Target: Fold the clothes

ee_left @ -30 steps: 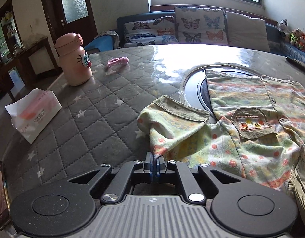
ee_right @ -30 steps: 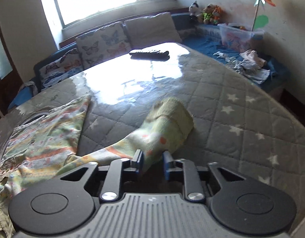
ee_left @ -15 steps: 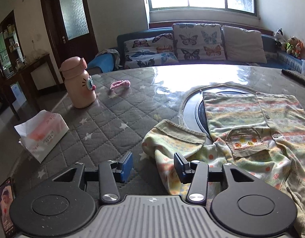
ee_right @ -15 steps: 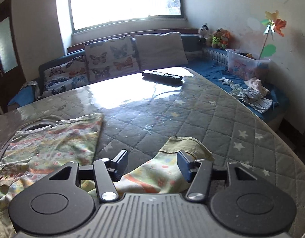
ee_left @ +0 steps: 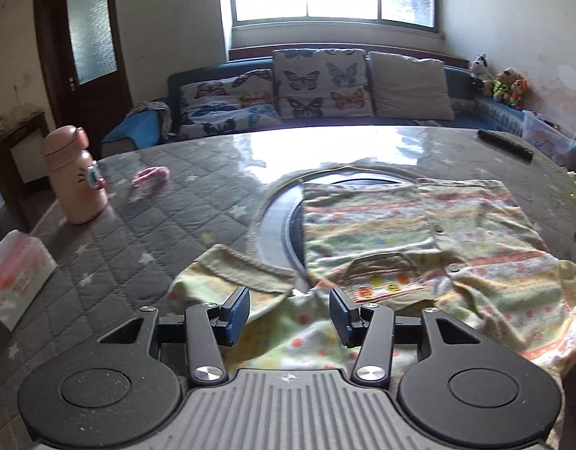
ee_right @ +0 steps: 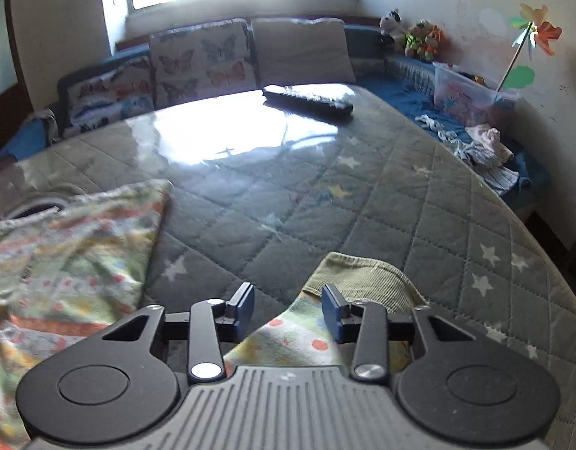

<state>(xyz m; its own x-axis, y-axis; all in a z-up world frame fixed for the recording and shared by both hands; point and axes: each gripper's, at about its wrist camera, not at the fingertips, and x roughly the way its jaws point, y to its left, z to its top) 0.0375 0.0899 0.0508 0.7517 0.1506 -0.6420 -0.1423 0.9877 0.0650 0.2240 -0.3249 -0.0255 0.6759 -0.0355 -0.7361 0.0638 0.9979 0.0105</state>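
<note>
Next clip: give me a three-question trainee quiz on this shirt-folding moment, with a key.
1. True or false: the left gripper is shut on the shirt.
2. Which lies on the table near the sofa: A) remote, B) scissors, C) book?
3. Fill in: the right gripper has open jaws above the shirt's ____.

Key: 1 false, its jaws are open. 2 A, the remote. 3 sleeve.
</note>
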